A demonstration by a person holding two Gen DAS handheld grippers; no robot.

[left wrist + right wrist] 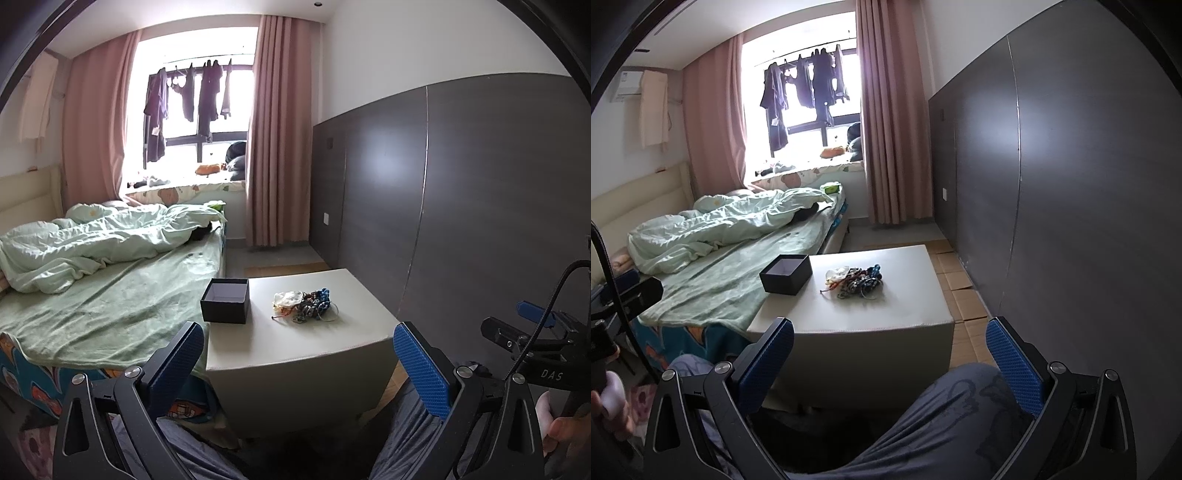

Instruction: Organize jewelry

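A tangled pile of bead bracelets and jewelry (306, 305) lies on a white cube table (317, 339), right of an open, empty black box (225, 301). The pile (855, 282), the box (785, 274) and the table (886, 310) also show in the right wrist view. My left gripper (299, 354) is open and empty, held short of the table's near edge. My right gripper (890, 350) is open and empty, held above my lap, short of the table. The right gripper also shows at the right edge of the left wrist view (535, 325).
A bed with green sheets (110, 291) touches the table's left side. A dark wall panel (461, 192) runs along the right. Pink curtains (280, 147) and a window stand at the back. Flattened cardboard (964, 291) covers the floor right of the table. My knee (953, 413) is below.
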